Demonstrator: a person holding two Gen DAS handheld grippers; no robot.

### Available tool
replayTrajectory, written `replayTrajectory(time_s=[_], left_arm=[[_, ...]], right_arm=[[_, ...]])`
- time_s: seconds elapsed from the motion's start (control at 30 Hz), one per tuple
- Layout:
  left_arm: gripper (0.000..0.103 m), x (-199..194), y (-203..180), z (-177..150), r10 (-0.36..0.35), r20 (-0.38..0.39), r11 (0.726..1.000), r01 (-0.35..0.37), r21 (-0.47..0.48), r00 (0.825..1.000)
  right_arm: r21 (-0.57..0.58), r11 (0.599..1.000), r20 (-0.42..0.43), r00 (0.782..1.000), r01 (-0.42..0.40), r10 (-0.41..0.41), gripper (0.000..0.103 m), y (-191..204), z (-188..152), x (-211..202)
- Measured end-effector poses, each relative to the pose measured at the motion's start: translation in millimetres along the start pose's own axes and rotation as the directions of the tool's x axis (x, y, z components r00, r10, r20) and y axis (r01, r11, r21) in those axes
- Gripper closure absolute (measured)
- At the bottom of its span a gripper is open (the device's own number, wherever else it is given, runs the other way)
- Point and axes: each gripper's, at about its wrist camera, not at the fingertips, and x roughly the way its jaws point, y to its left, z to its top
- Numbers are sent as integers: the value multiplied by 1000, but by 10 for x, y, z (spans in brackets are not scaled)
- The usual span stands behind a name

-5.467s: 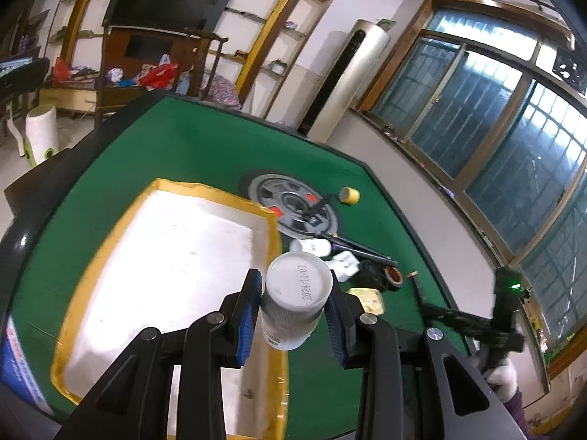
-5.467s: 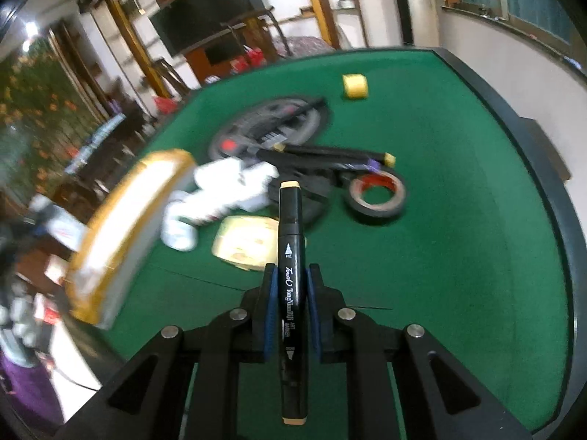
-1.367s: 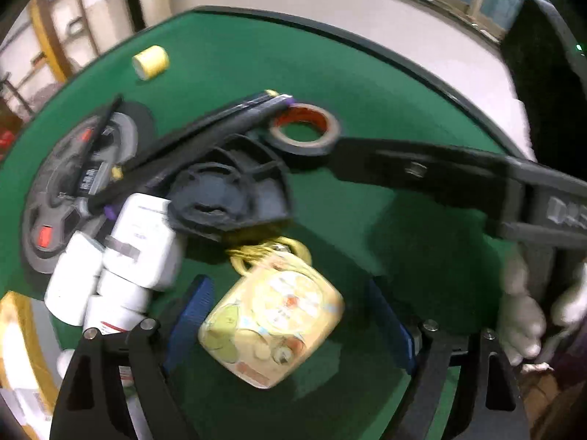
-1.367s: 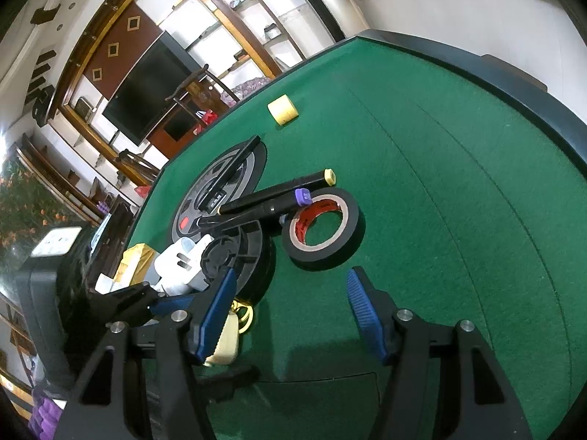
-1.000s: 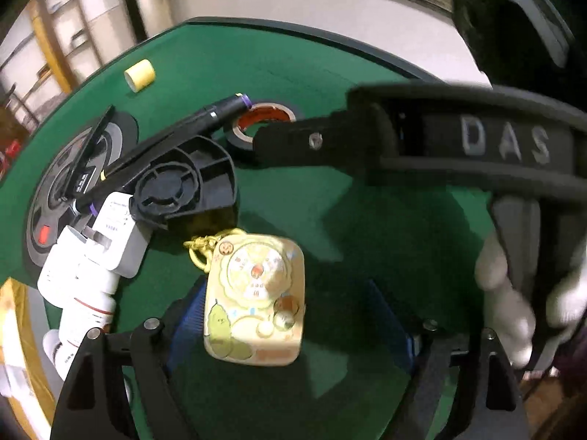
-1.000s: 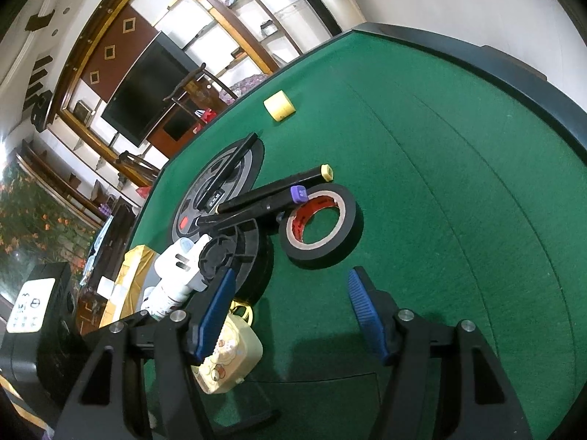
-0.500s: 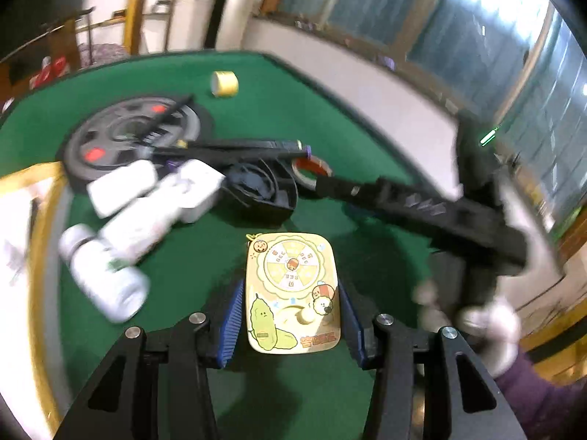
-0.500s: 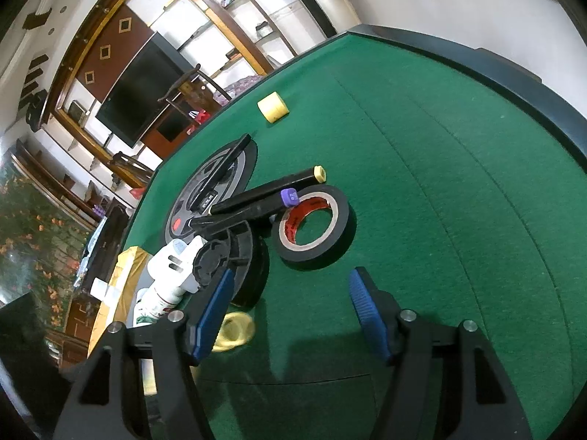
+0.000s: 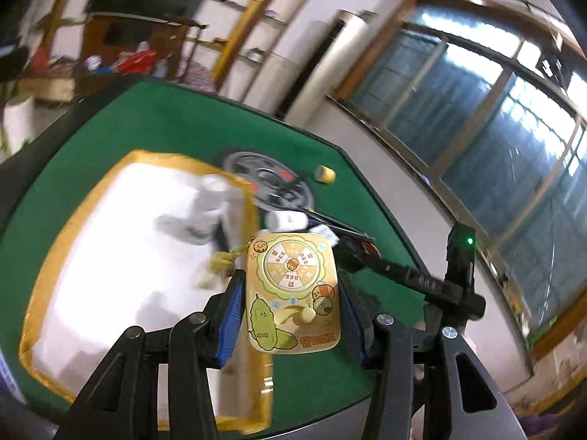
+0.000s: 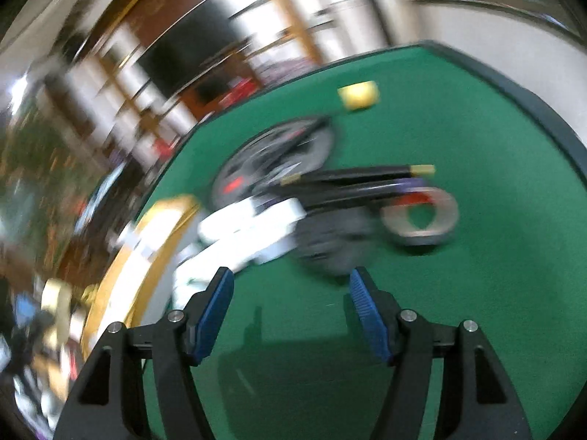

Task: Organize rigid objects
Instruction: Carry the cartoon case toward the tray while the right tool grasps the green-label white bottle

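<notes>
The left gripper [image 9: 291, 315] was clamped on a flat yellow toy game [image 9: 292, 295], its blue pads pressing the two long edges, so the card-like case stood face-on to the left wrist camera with its spinner wheel and cartoon figures readable. A yellow cord [image 9: 227, 261] hung from the toy's upper left corner, smeared by blur. The toy was held in the air above the right edge of the yellow-rimmed tray [image 9: 47, 267], whose white inside was washed out; a white bottle [image 9: 209, 207] lay in it, but only as a soft pale shape (its label could not be read). Beyond the tray, on the green table [image 9: 165, 124], a dark round disc [image 9: 269, 183] and a small yellow roll [image 9: 324, 174] were visible, with a few white items and dark pens just behind the toy, mostly hidden by it.

The right gripper [image 10: 290, 310] had its jaws parted with nothing between them, only green felt. Its view was heavily blurred: the tape ring [image 10: 420, 216], two black markers [image 10: 367, 179] and a cluster of white objects [image 10: 253, 227] were recognisable by outline alone, and a dark lump beside the tape could not be identified. The tray's rim was cut off at the left of that view.
</notes>
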Motion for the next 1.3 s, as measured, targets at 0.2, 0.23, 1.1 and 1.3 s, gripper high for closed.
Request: replayTrajectory(time_s=[0.2, 0.23, 1.1, 1.3], left_arm=[[53, -97, 204, -51, 5, 26, 999, -4, -48, 1000], [53, -127, 221, -58, 6, 31, 999, -4, -47, 1000], [53, 690, 885, 527, 98, -261, 978, -142, -154, 960], [53, 869, 965, 675, 153, -274, 965, -203, -163, 950]], right_arm=[[-198, 979, -181, 983, -55, 19, 39, 759, -66, 599], [-215, 976, -194, 981, -45, 3, 42, 829, -65, 688], [-128, 974, -240, 959, -188, 154, 69, 1381, 232, 629], [-149, 968, -302, 941, -203, 151, 69, 1766, 264, 969]])
